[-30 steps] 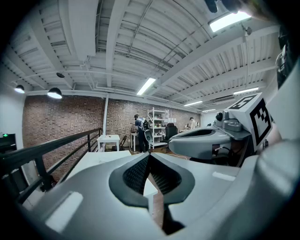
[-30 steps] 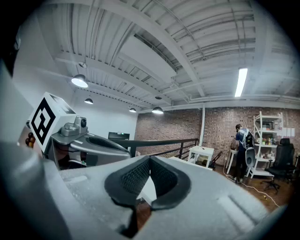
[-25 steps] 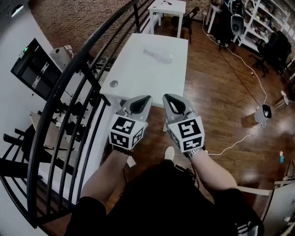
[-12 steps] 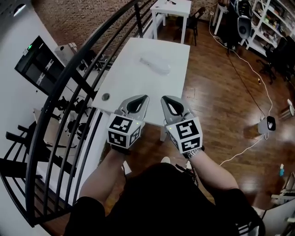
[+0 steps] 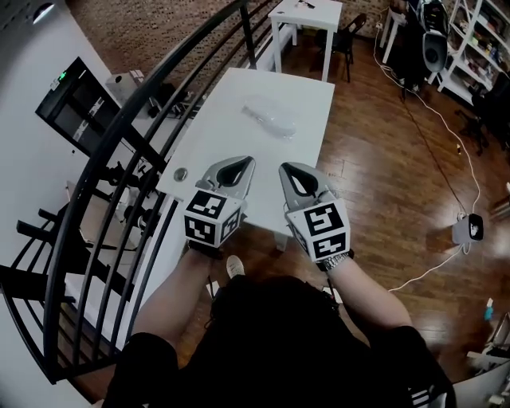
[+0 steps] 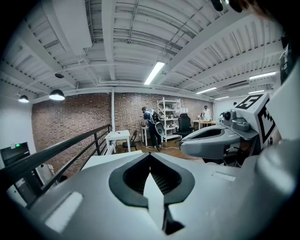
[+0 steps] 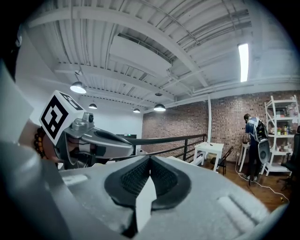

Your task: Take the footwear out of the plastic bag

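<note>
A clear plastic bag (image 5: 269,118) with something pale inside lies on the white table (image 5: 231,147), toward its far end. My left gripper (image 5: 244,162) and right gripper (image 5: 286,168) hover side by side over the table's near edge, well short of the bag. Both are shut with nothing between the jaws. In the left gripper view the left gripper (image 6: 150,154) points level across the room, with the right gripper's body at its right. The right gripper (image 7: 150,157) in its own view also points level, tips pressed together and empty.
A black metal railing (image 5: 135,135) runs along the table's left side. A second white table (image 5: 307,16) and a chair (image 5: 351,32) stand beyond. Cables and a small device (image 5: 466,229) lie on the wood floor at right. A person (image 6: 151,126) stands by far shelves.
The view has closed in on the table: its near edge now lies under both grippers. The grippers stay shut and side by side.
</note>
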